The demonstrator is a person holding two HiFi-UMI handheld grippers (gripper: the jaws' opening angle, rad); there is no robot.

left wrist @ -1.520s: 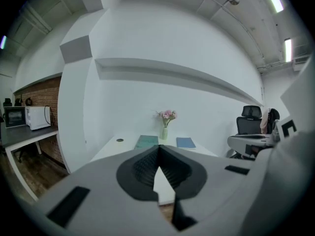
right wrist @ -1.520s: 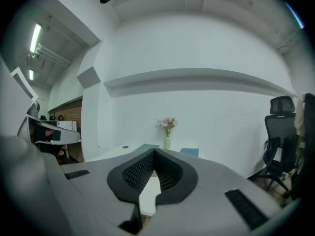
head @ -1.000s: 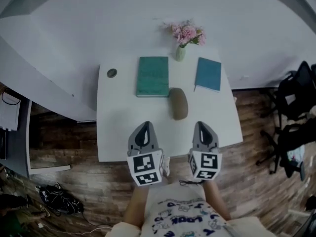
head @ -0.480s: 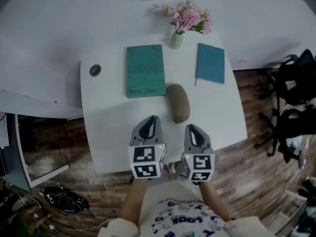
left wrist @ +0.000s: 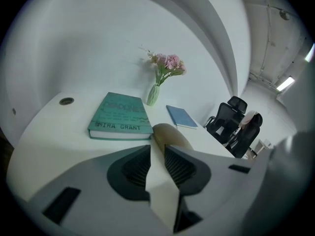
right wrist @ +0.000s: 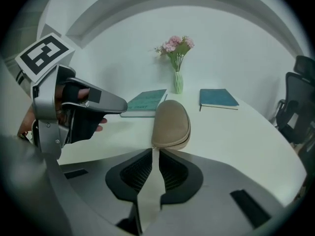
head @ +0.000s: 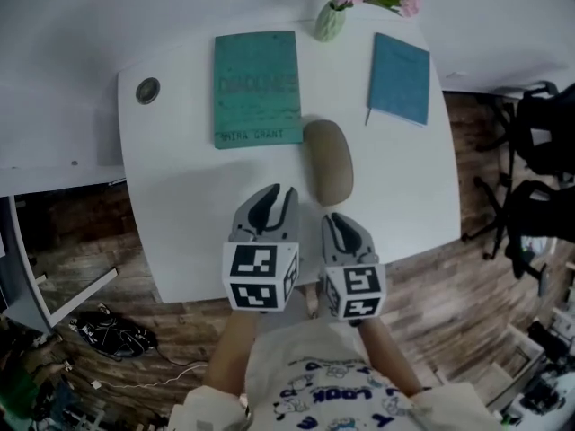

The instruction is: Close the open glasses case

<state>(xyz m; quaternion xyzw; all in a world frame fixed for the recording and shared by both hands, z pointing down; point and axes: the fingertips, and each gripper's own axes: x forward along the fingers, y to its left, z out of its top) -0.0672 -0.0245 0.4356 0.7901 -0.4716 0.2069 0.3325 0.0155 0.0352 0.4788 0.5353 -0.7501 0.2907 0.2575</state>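
Note:
A tan oval glasses case (head: 328,162) lies lengthwise at the middle of the white table (head: 180,196). Its lid rests down on its base, with a seam along its side (right wrist: 171,124). My left gripper (head: 280,192) hovers just left of the case's near end. Its jaws are opening, with a narrow gap (left wrist: 157,149) and nothing between them. My right gripper (head: 331,219) hangs just short of the case's near tip. Its jaws are opening too, parted by a slim gap (right wrist: 153,154) with nothing in it. The left gripper (right wrist: 78,107) also shows in the right gripper view.
A teal book (head: 256,88) lies behind the case at the left, and a blue notebook (head: 400,79) at the back right. A vase of pink flowers (head: 330,21) stands at the far edge, and a round grommet (head: 147,90) at the far left. Black chairs (head: 539,151) stand to the right.
Both grippers have come down and forward to the case's near end and drawn closer together. The table fills more of the head view.

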